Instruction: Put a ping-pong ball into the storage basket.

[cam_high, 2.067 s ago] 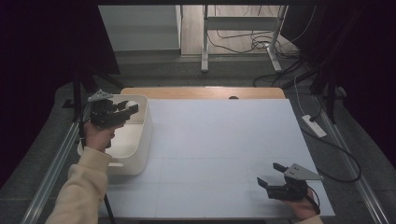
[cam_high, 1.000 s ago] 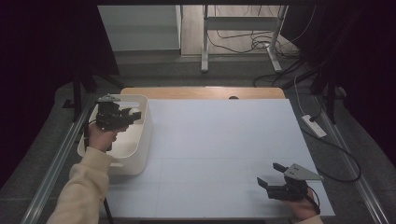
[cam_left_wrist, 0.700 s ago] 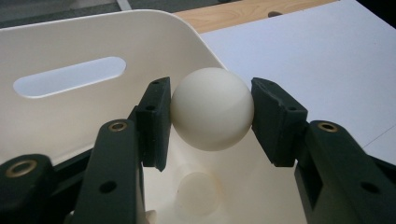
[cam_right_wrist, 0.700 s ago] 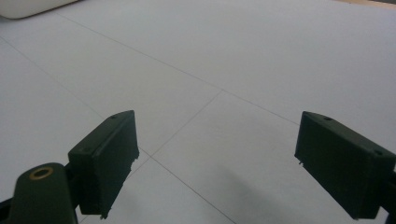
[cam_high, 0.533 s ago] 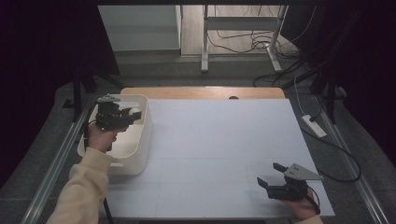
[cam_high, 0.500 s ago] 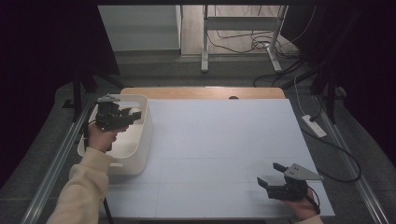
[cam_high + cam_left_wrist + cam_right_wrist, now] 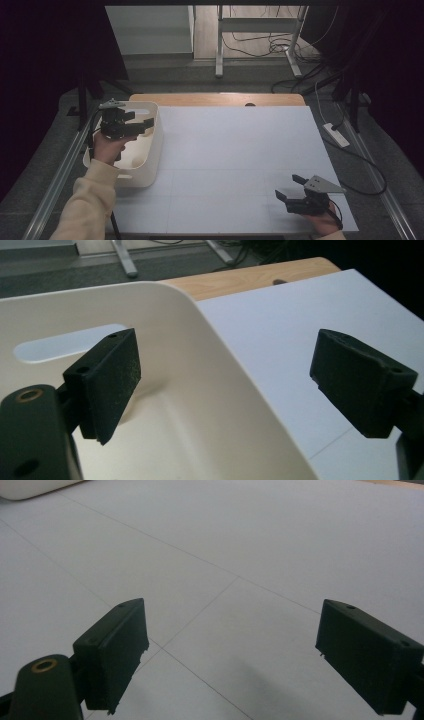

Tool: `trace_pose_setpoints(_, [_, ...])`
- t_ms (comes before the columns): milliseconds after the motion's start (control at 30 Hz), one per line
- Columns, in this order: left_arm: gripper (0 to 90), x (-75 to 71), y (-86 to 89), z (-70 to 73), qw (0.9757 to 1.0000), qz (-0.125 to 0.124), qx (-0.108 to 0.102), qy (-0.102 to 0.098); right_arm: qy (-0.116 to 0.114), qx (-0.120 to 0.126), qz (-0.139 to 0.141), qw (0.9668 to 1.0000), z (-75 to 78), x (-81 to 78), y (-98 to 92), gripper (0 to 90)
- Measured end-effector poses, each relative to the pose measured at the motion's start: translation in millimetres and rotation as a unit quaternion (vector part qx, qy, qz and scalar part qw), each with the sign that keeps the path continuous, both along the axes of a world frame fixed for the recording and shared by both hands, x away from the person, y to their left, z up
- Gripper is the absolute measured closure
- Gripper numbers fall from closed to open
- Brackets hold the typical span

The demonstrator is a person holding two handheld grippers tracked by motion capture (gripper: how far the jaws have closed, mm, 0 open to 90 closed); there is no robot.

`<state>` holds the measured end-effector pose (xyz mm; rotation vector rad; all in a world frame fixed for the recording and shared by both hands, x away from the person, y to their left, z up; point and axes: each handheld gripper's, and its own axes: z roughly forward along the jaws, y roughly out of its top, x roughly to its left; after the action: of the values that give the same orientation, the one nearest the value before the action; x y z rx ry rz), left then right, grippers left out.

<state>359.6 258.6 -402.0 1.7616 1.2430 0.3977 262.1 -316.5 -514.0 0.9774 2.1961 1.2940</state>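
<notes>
Holding above the near-left part of the table (image 7: 235, 150), the left claw (image 7: 145, 125) hangs over a cream plastic bin (image 7: 150, 150), its jaws spread with nothing between them. The bin sits directly beneath and just ahead of this claw: a rounded rectangular tub, smooth and glossy, with a slot handle cut through the far wall beyond the left jaw in the left gripper view. The bin's curved rim (image 7: 220, 345) passes between the two jaws there, one jaw over the interior, the other over the white table surface. No contents can be made out on the visible part of the bin floor.

Against the earlier high view, the left claw's jaws, then pressed together, have just been opening; the hand sits a little lower over the bin.

The right claw (image 7: 290, 192) rests at the near-right table edge, well apart from the bin, jaws spread and empty, position unchanged.
</notes>
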Motion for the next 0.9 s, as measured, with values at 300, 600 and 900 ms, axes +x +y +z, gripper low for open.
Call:
trace_pose_setpoints(300, [13.8, -11.5, -11.8, 10.0, 0.9989, -0.038, -0.014, -0.023, -0.001, 0.000, 0.000, 1.0000, 0.1, -0.3, 0.1, 13.2])
trace_pose_setpoints(600, [13.4, -20.7, -26.6, 16.3, 0.9969, -0.069, -0.015, -0.036, -0.002, 0.000, 0.000, 1.0000, 0.3, -0.9, 0.0, 13.2])
trace_pose_setpoints(900, [13.3, -26.9, -40.2, 18.3, 0.9946, -0.093, -0.019, -0.042, -0.002, 0.000, -0.002, 1.0000, 0.6, -1.8, -0.9, 13.2])
